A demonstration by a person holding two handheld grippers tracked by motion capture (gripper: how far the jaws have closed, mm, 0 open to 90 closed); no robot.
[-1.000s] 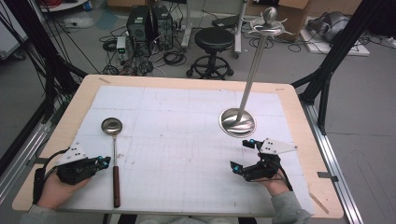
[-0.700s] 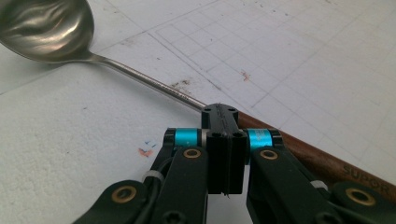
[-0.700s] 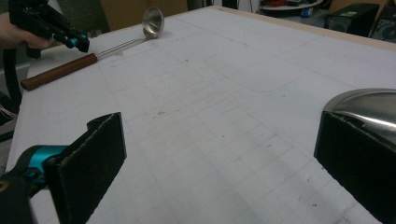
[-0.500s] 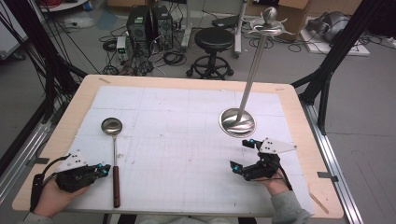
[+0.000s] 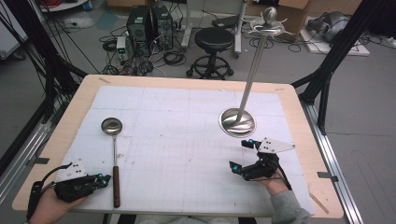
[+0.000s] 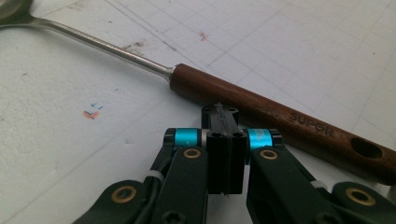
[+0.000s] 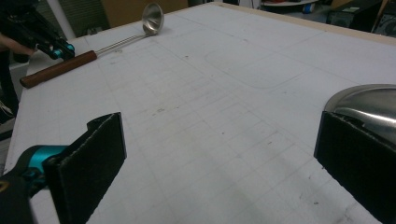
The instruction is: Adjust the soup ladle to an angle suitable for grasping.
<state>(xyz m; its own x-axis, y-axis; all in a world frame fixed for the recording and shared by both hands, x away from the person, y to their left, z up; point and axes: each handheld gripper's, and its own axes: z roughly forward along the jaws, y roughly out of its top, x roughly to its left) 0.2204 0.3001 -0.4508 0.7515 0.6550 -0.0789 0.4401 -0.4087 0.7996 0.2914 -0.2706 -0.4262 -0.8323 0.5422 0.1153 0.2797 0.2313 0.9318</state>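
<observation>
A steel ladle (image 5: 114, 154) with a brown wooden handle (image 6: 280, 123) lies flat on the left of the white mat, bowl pointing away. My left gripper (image 5: 105, 180) sits at the near left, shut with nothing between its jaws, its tip (image 6: 223, 112) just short of the handle. A tall metal stand (image 5: 238, 122) with a round base and a hooked top rises at the right. Just in front of that base my right gripper (image 5: 243, 155) is held wide open and empty; the base (image 7: 369, 105) shows beside its right pad.
The white gridded mat (image 5: 187, 140) covers most of the wooden table (image 5: 289, 100). Beyond the far edge stand a black stool (image 5: 213, 42), computer gear and cables on the floor. Black frame legs flank both sides of the table.
My left gripper has drawn back toward the near edge and swung its tip toward the ladle handle. The right gripper and the ladle have stayed put.
</observation>
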